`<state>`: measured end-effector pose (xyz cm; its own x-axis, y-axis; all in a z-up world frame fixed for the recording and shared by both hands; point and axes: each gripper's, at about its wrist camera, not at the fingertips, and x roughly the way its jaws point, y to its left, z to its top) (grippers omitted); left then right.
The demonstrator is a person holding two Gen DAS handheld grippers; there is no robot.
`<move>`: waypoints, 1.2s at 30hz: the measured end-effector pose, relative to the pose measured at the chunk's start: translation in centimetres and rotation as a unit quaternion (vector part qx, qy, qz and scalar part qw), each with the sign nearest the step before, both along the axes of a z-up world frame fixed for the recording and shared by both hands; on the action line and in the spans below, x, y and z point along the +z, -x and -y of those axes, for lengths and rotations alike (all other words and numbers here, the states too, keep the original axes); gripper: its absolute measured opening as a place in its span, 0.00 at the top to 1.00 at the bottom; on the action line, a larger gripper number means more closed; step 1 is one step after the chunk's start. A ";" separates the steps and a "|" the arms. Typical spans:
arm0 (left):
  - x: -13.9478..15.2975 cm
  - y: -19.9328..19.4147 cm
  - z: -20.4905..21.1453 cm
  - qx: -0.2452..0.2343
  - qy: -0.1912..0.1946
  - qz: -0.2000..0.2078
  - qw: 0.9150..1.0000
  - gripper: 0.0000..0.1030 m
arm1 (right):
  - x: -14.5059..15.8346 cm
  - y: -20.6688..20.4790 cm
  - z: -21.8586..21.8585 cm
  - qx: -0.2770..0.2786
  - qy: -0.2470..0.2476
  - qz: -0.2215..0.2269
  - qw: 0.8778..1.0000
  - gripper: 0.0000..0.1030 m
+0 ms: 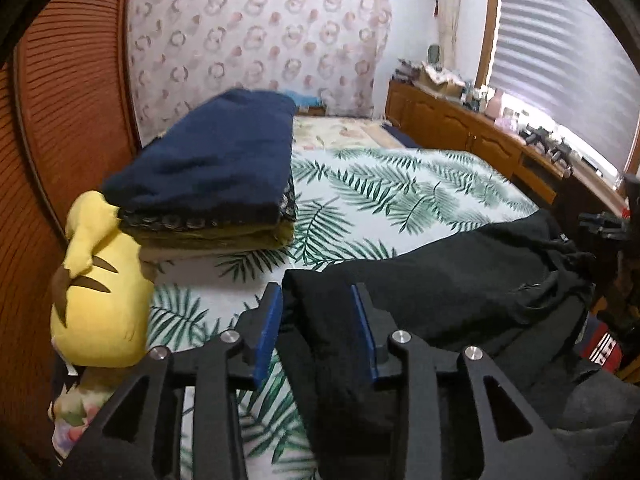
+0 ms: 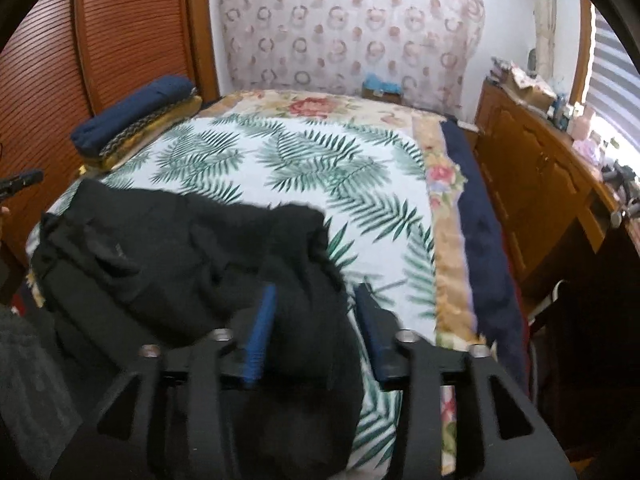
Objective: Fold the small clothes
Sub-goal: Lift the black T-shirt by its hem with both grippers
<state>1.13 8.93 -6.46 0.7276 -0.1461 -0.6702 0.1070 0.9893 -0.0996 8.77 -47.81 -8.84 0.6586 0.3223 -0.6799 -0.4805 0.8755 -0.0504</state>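
Left wrist view: my left gripper [image 1: 316,312] stands wide apart around the black garment [image 1: 440,280] at the bedspread's [image 1: 400,192] near edge. My right gripper [image 2: 316,312] gapes equally wide, black cloth between its fingers.

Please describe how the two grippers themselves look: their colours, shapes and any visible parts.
Both look alike. The left gripper has a black frame with angular arms and triangular cut-outs, round silver pins at the joints, and two flat fingers with blue pads. The right gripper has the same black frame, silver pins and blue pads. No cables, markings or sleeves are visible.
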 end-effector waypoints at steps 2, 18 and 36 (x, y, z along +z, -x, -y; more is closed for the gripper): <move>-1.2 -1.6 0.1 0.003 -0.005 -0.019 1.000 0.67 | 0.1 -0.9 -0.4 0.001 -0.002 0.004 1.000 0.44; -5.4 -4.0 -0.7 0.014 0.000 -0.080 0.997 0.64 | -4.4 -8.5 -4.5 0.009 0.024 -0.054 0.998 0.35; -4.0 -3.6 0.7 -0.055 0.051 -0.054 0.996 0.93 | -4.8 -7.9 -5.3 0.073 -0.016 -0.095 0.993 0.81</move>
